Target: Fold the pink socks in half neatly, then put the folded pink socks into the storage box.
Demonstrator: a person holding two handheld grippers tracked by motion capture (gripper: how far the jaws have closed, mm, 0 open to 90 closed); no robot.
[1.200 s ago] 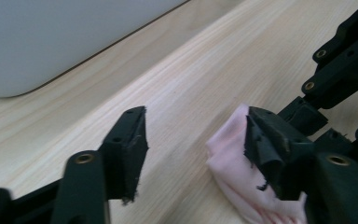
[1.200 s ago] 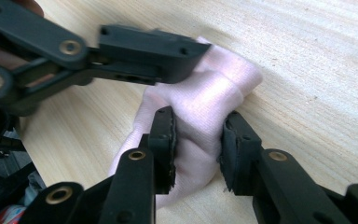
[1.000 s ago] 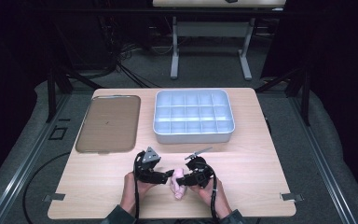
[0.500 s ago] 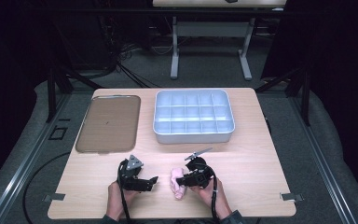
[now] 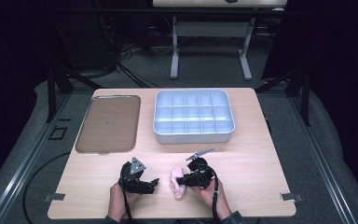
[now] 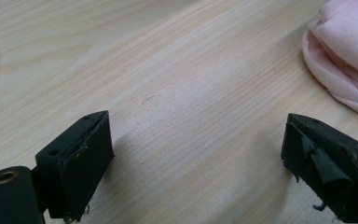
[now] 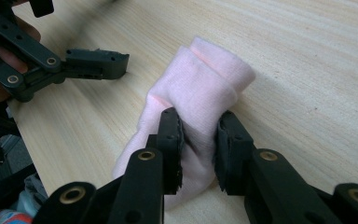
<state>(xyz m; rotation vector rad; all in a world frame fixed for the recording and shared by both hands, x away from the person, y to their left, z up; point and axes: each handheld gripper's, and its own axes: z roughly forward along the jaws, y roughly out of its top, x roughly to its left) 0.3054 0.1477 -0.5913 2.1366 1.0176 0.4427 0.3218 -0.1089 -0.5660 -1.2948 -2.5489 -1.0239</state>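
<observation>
The table point(image 5: 261, 154) is carrying a brown tray point(image 5: 108, 122) toward its far left corner and a pale blue divided box point(image 5: 193, 115) at the middle of its far edge. Near the front edge, a folded pink cloth point(image 5: 177, 181) is lying on the wood. The right tongs point(image 7: 199, 140) are clamping its middle. The left tongs point(image 6: 196, 154), just beside the cloth, have just been opening and are standing wide apart over bare wood.

left gripper point(image 5: 154, 181): black body, grey three-cornered plate on top, brass-ringed pivots | right gripper point(image 7: 199, 140): black linkage arms, worn pads on jaws | black cables trailing | dark sleeves
</observation>
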